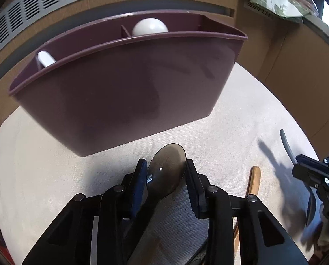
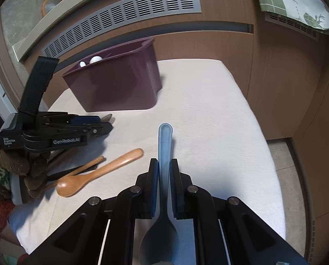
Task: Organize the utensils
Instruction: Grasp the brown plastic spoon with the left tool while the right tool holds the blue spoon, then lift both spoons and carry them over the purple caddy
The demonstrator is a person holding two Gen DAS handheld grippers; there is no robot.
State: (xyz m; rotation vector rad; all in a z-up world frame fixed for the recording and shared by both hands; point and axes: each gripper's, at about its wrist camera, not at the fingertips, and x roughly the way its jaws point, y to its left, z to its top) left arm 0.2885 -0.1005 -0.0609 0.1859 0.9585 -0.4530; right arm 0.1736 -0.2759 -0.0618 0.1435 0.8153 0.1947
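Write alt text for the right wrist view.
The right claw grips a blue spoon by its handle above a white cloth. Ahead stands a maroon utensil caddy; to the left lie wooden spoons and the left claw.

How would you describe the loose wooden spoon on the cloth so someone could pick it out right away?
Start at the maroon caddy standing on the pale cloth, then come toward the camera to the heap of utensils under the left tool. The wooden spoon lies at the heap's right edge, bowl up. It is light orange-brown wood, unlike the dark utensils beside it and the blue spoon in the right tool.
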